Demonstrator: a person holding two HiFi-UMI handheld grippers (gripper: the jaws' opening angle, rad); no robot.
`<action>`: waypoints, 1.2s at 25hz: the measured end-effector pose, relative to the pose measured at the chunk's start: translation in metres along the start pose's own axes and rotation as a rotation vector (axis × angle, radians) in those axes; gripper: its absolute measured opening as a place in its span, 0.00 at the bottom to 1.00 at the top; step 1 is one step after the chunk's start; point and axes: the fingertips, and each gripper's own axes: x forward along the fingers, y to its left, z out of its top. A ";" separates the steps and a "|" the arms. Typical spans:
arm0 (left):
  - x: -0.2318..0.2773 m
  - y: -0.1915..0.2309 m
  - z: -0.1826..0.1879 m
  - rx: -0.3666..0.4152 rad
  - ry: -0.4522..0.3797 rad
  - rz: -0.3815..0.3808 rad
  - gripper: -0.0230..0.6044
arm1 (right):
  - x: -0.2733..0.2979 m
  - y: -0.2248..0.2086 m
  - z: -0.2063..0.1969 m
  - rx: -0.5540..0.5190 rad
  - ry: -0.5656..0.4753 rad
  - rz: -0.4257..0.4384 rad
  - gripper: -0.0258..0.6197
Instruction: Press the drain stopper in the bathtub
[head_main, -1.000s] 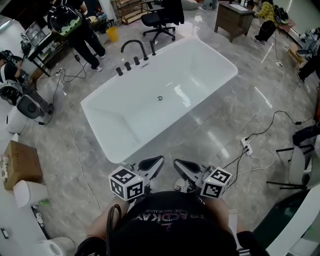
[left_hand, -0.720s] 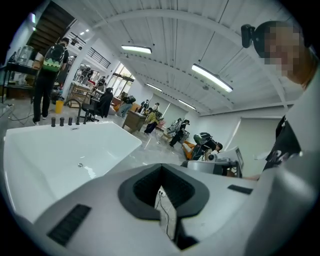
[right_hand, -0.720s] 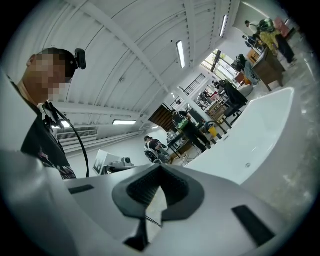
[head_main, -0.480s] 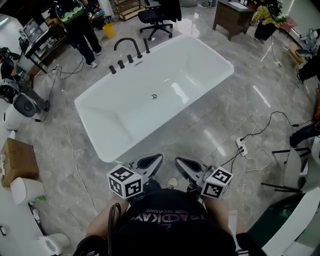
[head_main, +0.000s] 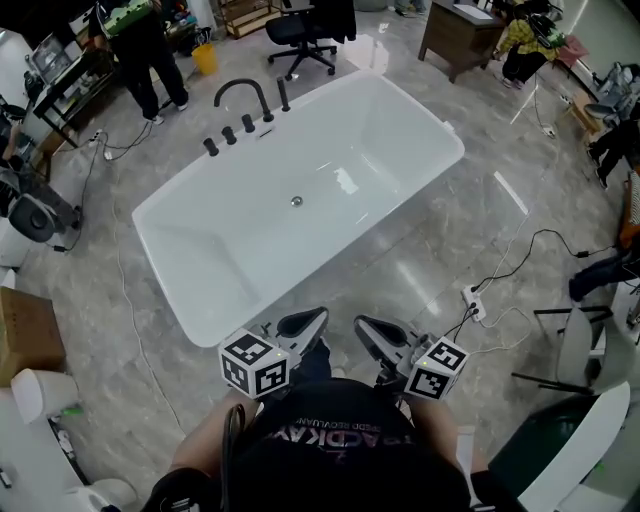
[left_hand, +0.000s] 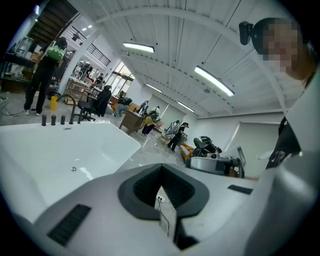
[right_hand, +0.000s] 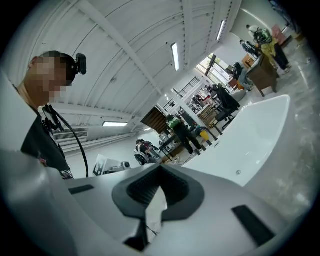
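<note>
You stand on the grey floor (head_main: 430, 240) at the near long side of the white tub (head_main: 390, 140), with both claws held low and close to your body, well apart from the tub's rim. Your left claw (head_main: 303, 325) has its jaws closed tip to tip and grips nothing; its own view shows only floor and a thin cable through the slot behind the tips. Your right claw (head_main: 378, 333) is the same, jaws brought together at the tips and empty. The two claws sit side by side, their tips aimed towards the tub, each with its marker cube next to your torso. The stopper (head_main: 296, 201) is a small round metal disc on the tub's bottom, about midway along its length and nearer the far long wall, with neither claw touching it. A black arched tap (head_main: 240, 95) stands on the floor just beyond the far long edge, with a row of black knobs (head_main: 229, 136) beside it. A white power strip (head_main: 467, 297) lies on the floor to your right, off the tub's near right corner. Past the far edge stand an office chair (head_main: 300, 25) and a person (head_main: 140, 45).
</note>
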 end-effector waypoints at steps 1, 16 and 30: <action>0.006 0.006 0.006 0.003 0.004 -0.008 0.05 | 0.005 -0.006 0.007 -0.003 -0.004 -0.011 0.05; 0.036 0.093 0.089 0.097 0.024 -0.054 0.05 | 0.099 -0.056 0.076 -0.023 -0.056 -0.050 0.05; 0.012 0.149 0.111 -0.008 -0.124 0.148 0.05 | 0.156 -0.080 0.106 -0.065 0.094 0.068 0.05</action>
